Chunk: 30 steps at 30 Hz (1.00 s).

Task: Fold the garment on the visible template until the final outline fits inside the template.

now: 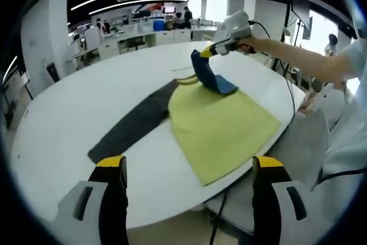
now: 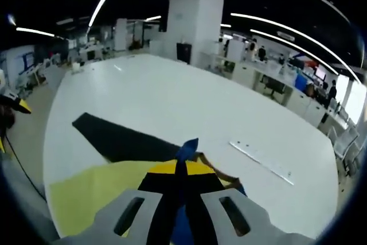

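A garment with a yellow body (image 1: 221,127) lies flat on the white oval table (image 1: 63,119). Its dark grey sleeve (image 1: 135,124) stretches out to the left. The blue sleeve (image 1: 212,77) is lifted at its tip, pinched by my right gripper (image 1: 205,53) above the collar end. In the right gripper view the jaws of that gripper (image 2: 182,167) are shut on the blue sleeve (image 2: 187,147), with the yellow body (image 2: 92,193) and the grey sleeve (image 2: 114,139) below. My left gripper (image 1: 191,167) hovers open over the table's near edge, short of the garment's hem.
A person's arm (image 1: 298,58) reaches in from the right. Grey chairs (image 1: 304,142) stand along the table's right side, with a cable hanging there. A pale strip (image 2: 261,160) lies on the table beyond the garment. Office desks fill the background.
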Tool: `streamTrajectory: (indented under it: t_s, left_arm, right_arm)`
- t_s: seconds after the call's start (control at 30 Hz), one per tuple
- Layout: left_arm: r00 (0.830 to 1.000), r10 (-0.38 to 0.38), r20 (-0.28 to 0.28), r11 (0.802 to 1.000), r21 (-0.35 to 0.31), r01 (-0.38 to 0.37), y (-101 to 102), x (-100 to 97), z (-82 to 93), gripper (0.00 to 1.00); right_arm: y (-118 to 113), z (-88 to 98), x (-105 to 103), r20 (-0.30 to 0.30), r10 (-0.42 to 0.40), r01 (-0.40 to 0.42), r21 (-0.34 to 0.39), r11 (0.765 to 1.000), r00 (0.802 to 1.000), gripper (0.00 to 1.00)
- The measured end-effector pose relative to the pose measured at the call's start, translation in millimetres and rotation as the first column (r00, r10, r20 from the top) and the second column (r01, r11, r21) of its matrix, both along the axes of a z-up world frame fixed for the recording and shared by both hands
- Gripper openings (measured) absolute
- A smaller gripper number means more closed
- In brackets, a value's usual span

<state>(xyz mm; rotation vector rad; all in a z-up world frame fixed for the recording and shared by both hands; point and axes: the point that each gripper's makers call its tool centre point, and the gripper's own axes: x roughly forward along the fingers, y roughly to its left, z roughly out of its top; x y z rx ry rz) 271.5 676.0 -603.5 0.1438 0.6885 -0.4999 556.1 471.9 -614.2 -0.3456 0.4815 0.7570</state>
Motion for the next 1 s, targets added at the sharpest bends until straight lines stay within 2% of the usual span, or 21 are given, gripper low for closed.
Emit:
streamTrajectory:
  t_s: [0.23,0.4,0.5,0.63,0.8,1.0]
  left_arm:
    - [1.000,0.009,-0.015,1.000,-0.007,-0.010,0.7,-1.5,-4.4,0.87]
    - [1.000,0.017,-0.020,1.000,-0.005,-0.017,3.0,-0.6,-5.4,0.87]
    - [1.000,0.019,-0.023,1.000,-0.005,-0.019,3.7,-0.2,-6.3,0.87]
    - [0.999,0.018,-0.028,1.000,-0.009,-0.018,2.2,-0.5,-8.6,0.86]
    - [0.999,0.020,-0.033,1.000,-0.015,-0.021,2.4,-1.5,-10.6,0.86]
    - [0.998,0.027,-0.050,1.000,-0.010,-0.027,6.3,-5.1,-15.0,0.86]
  right_arm:
    - [15.1,-26.7,-5.0,-0.064,0.004,-0.003,0.019,1.000,0.998,0.03]
    - [27.8,-39.9,-4.1,-0.121,0.003,0.005,0.067,0.998,0.993,0.03]
    - [32.2,-43.6,-8.4,-0.132,0.007,0.002,0.066,0.998,0.991,0.03]
    - [35.3,-57.5,-9.2,-0.163,0.002,0.008,0.059,0.998,0.987,0.03]
    - [41.6,-66.6,-10.9,-0.180,0.007,0.003,0.059,0.998,0.984,0.04]
    - [48.8,-68.1,-8.1,-0.180,0.020,-0.008,0.067,0.998,0.984,0.05]
